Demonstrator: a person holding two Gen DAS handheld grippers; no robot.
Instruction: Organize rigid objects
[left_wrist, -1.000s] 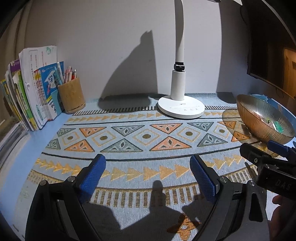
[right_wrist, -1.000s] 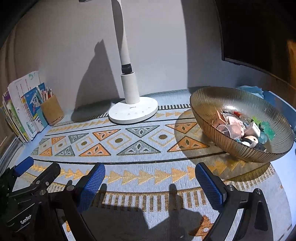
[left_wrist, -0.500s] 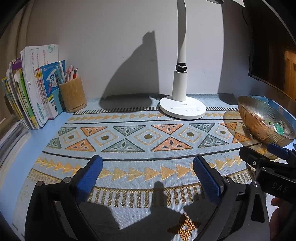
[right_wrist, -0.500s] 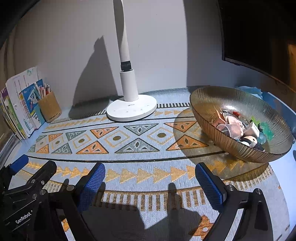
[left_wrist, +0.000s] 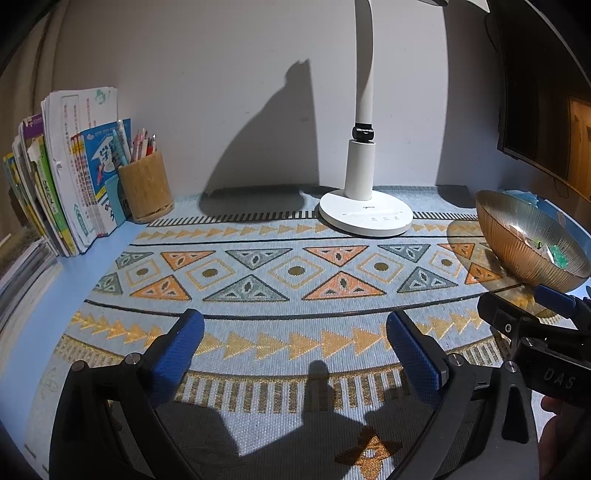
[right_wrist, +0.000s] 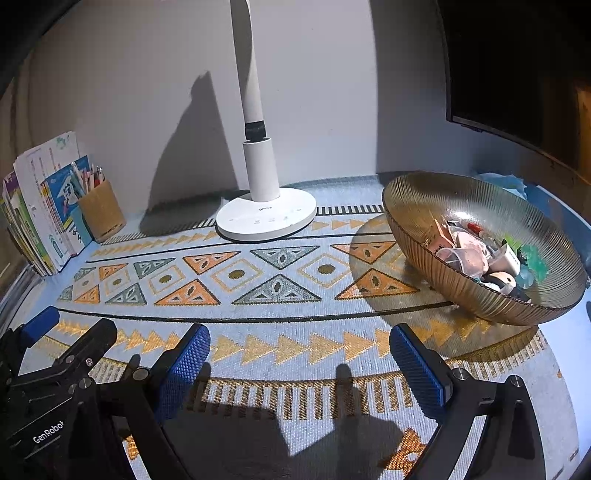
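A ribbed amber glass bowl (right_wrist: 436, 206) stands at the right of the patterned mat and holds several small rigid items (right_wrist: 480, 254), pink, white and green. The same bowl (left_wrist: 506, 240) shows at the right edge of the left wrist view. My left gripper (left_wrist: 295, 332) hovers over the mat's near part, open, with nothing between its blue pads. My right gripper (right_wrist: 301, 345) is also open and empty, just left of and nearer than the bowl. Each gripper appears at the side of the other's view.
A white desk lamp (right_wrist: 266, 218) stands at the back centre of the mat (right_wrist: 280, 325). At the back left are a wooden pen holder (left_wrist: 146, 192) and a row of upright books (left_wrist: 62, 184). A dark monitor (right_wrist: 517, 62) hangs at the right.
The left gripper's jaws have spread slightly wider. Both views drifted a little; nothing on the desk moved.
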